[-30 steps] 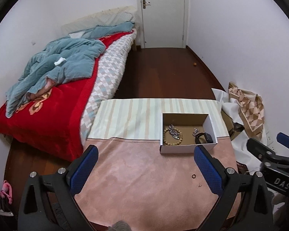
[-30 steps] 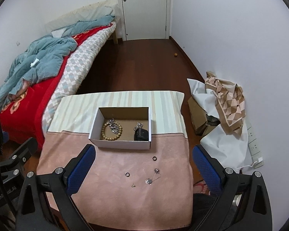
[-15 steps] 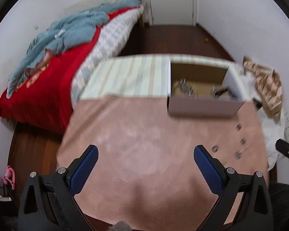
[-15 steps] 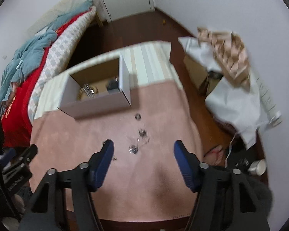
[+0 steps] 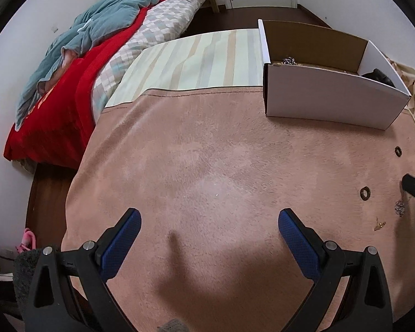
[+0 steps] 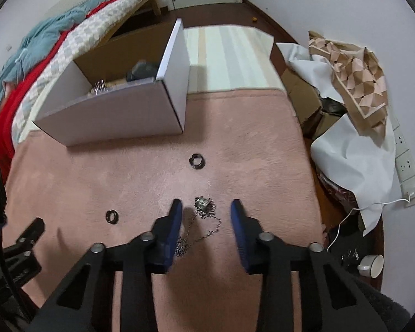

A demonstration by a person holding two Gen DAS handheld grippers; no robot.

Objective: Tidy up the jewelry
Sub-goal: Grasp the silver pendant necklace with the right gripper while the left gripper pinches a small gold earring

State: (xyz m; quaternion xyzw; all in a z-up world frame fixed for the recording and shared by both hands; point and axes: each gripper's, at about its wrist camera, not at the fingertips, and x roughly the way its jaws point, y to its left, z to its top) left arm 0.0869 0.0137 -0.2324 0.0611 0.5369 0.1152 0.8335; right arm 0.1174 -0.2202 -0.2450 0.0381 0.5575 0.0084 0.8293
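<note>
Necklace (image 6: pixel 204 215), a tangled silver chain with pendant, lies between the part-open right hand-held gripper (image 6: pixel 206 207) fingers.

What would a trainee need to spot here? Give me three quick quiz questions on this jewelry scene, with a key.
1. True or false: the right gripper is already shut on the necklace.
2. Which piece lies nearest the white box? A) the ring in front of the box corner B) the ring farther left C) the necklace
3. Fill in: the left gripper hovers open over bare ____ cloth.

Key: 1 false, its fingers straddle the pendant with gaps on both sides; 2 A; 3 pink.
</note>
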